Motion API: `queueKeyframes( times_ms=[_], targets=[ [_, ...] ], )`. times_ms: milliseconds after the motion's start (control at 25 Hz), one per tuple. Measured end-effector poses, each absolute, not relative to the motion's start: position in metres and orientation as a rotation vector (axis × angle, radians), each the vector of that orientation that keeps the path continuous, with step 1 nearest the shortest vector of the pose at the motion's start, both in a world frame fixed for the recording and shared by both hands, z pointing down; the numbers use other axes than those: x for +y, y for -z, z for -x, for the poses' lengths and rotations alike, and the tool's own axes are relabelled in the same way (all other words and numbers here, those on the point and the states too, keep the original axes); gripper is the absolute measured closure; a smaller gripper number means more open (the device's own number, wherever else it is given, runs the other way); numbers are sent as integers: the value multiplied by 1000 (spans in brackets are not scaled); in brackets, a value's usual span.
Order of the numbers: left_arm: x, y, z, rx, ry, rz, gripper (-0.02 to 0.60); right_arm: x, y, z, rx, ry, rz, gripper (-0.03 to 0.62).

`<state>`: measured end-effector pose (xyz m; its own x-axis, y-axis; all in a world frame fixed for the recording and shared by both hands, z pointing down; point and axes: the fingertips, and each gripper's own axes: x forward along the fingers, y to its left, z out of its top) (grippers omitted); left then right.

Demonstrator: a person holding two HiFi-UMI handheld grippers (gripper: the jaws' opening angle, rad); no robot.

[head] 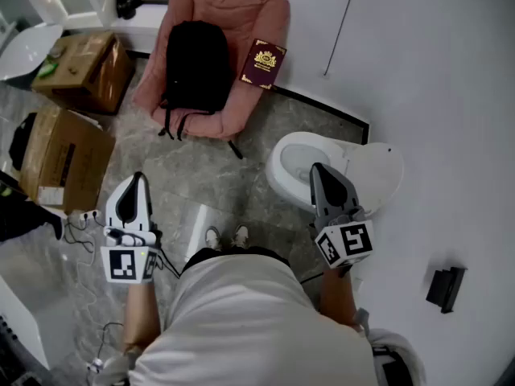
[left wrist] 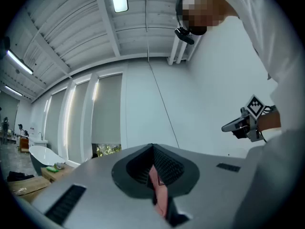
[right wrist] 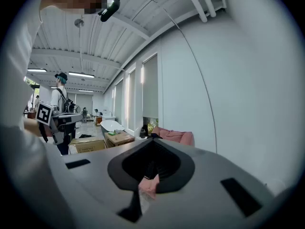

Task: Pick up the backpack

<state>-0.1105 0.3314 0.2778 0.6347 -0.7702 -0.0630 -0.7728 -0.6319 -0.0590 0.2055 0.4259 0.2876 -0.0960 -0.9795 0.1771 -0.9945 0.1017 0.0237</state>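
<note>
The black backpack rests upright on a pink armchair at the far side of the floor. A maroon book leans on the seat beside it. Both grippers are held in front of the person's body, well short of the backpack. My left gripper points toward the chair with its jaws together and nothing between them. My right gripper hovers over the toilet, shut and holding nothing. In the right gripper view the pink armchair shows beyond the closed jaw tips.
A white toilet stands just right of the person's shoes. Cardboard boxes line the left side, with a white bathtub behind them. Cables lie on the floor at lower left.
</note>
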Motion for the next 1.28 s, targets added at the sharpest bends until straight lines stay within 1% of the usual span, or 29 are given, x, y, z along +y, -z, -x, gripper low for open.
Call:
queueKeyframes(
  times_ms=[520, 840, 1040, 1280],
  targets=[
    [341, -272, 98, 1324, -35, 2715, 571, 427, -290, -215, -2358, -212, -1988, 572],
    [349, -291, 89, 1388, -2, 2725, 571, 406, -314, -215, -2405, -280, -1920, 572],
    [329, -303, 106, 1450, 15, 2725, 571, 379, -316, -203, -2424, -278, -1864, 572],
    [271, -319, 108, 1448, -22, 2758, 571, 328, -329, -188, -2399, -309, -1817, 572]
  ],
)
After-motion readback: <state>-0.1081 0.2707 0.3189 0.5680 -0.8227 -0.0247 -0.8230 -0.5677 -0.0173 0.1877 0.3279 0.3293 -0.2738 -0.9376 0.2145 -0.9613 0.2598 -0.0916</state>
